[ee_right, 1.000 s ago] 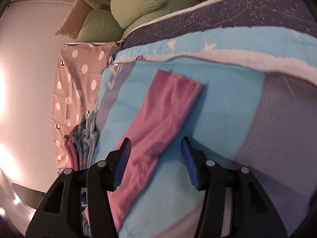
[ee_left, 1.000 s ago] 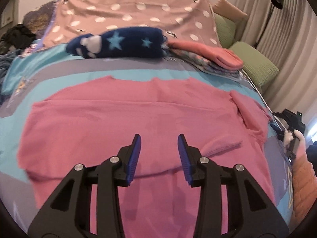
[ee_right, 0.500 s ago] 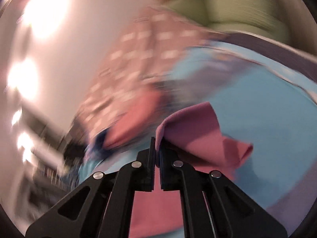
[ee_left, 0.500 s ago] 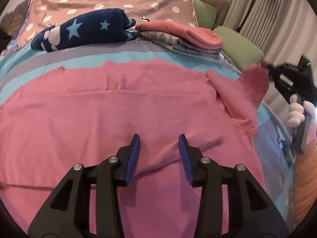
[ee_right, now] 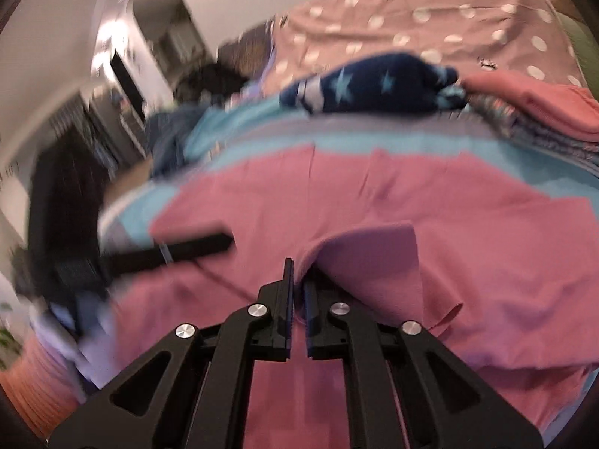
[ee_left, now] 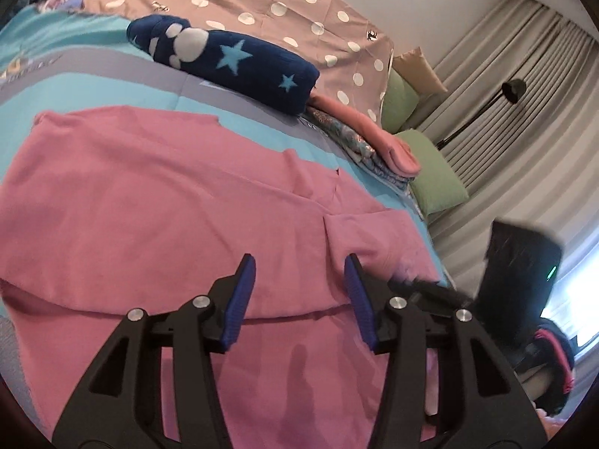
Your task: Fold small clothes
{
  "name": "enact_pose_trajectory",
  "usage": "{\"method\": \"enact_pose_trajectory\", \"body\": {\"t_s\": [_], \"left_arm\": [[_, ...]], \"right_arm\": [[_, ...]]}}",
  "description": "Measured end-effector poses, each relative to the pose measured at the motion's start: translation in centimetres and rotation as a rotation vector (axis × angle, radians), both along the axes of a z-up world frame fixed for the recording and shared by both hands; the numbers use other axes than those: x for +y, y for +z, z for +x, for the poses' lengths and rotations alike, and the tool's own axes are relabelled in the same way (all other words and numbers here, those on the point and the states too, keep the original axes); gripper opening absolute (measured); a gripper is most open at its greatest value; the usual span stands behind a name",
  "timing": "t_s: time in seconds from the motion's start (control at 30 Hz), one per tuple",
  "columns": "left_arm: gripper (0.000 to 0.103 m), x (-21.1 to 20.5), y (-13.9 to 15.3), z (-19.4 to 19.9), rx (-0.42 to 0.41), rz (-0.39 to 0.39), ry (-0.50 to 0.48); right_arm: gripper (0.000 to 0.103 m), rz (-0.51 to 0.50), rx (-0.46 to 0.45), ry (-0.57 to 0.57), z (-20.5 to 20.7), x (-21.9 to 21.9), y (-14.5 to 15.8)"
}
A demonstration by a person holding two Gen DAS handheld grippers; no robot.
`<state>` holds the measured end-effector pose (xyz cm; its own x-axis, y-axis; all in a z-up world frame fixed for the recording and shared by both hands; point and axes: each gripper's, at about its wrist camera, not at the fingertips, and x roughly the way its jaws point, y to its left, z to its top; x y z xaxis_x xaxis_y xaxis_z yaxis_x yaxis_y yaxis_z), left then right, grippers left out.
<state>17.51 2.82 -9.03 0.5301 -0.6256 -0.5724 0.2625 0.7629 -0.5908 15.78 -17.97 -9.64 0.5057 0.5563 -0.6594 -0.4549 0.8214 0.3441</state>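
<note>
Looked down along two black grippers onto a pink garment (ee_left: 149,205) spread flat over a turquoise-and-grey bedcover (ee_left: 112,86), filling most of the near bed. Found the left gripper (ee_left: 299,262) poised above the garment's near part, blue pads released and just then widening, with nothing between them. Found the right gripper (ee_right: 298,277) clenched on a sleeve (ee_right: 367,247) of the same garment, lifted in a loose fold above the body of the cloth; pads narrowed to a thin slot, just eased apart a touch, with pink fabric pinched between them. Caught each tool blurred in the other's view, close together over the garment's right side. Saw beyond the garment, toward the far side of the bed, a rolled navy item with pale stars (ee_left: 232,63), touching a folded stack topped in coral (ee_left: 359,131). Noted behind those a dusty-pink polka-dot cloth (ee_left: 262,0). Noted green pillows (ee_left: 434,176) at the right, near a black floor lamp (ee_left: 513,89) and grey curtains (ee_left: 524,56).
</note>
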Motion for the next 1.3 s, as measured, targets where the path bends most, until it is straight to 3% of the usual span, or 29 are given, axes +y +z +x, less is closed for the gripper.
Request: {"method": "enact_pose_trajectory", "body": {"t_s": [0.17,0.37,0.5,0.57,0.63,0.73,0.83,0.93,1.13,1.17,1.23,1.27,1.3], "left_arm": [[0.051,0.2,-0.6,-0.1,0.007,-0.025,-0.013],[0.051,0.3,-1.5,-0.3,0.007,-0.056,-0.016],[0.052,2.0,-1.6,-0.5,0.01,-0.12,0.018],[0.052,3.0,-1.6,-0.6,0.009,-0.156,0.033],[0.053,4.1,-1.7,-0.6,0.014,-0.197,0.045],[0.054,5.0,-2.3,-0.3,0.04,-0.256,0.038],[0.054,4.7,-2.7,-0.1,0.062,-0.265,0.019],[0.054,4.1,-2.6,-0.1,0.06,-0.231,0.004],[0.053,2.1,-2.5,0.8,0.075,-0.128,-0.02],[0.049,1.5,-2.5,1.0,0.078,-0.105,-0.03],[0.024,0.1,-2.5,1.8,0.086,-0.069,-0.062],[0.001,-0.7,-2.4,2.1,0.095,-0.066,-0.095],[0.001,-1.1,-2.2,2.2,0.092,-0.06,-0.103]], "right_arm": [[0.033,-0.003,0.026,-0.02,-1.6,-1.2,-0.4],[0.04,0.049,0.089,-0.128,-0.1,-2.7,-0.3],[0.04,0.1,0.129,-0.233,1.5,-2.0,-0.5],[0.038,0.043,0.054,-0.181,1.3,0.1,0.2],[0.038,-0.066,-0.095,-0.01,-0.5,3.8,1.1],[0.038,-0.161,-0.2,0.185,-3.4,7.0,1.6],[0.039,-0.206,-0.204,0.183,-4.2,7.1,1.6],[0.039,-0.191,-0.153,0.129,-4.0,5.6,1.2],[0.039,-0.198,-0.135,0.084,-5.0,3.5,0.9],[0.039,-0.205,-0.136,0.078,-5.1,3.4,0.9],[0.039,-0.207,-0.135,0.064,-5.3,2.9,0.9],[0.039,-0.208,-0.135,0.052,-5.4,2.5,0.9],[0.039,-0.208,-0.135,0.043,-5.5,2.2,1.0]]}}
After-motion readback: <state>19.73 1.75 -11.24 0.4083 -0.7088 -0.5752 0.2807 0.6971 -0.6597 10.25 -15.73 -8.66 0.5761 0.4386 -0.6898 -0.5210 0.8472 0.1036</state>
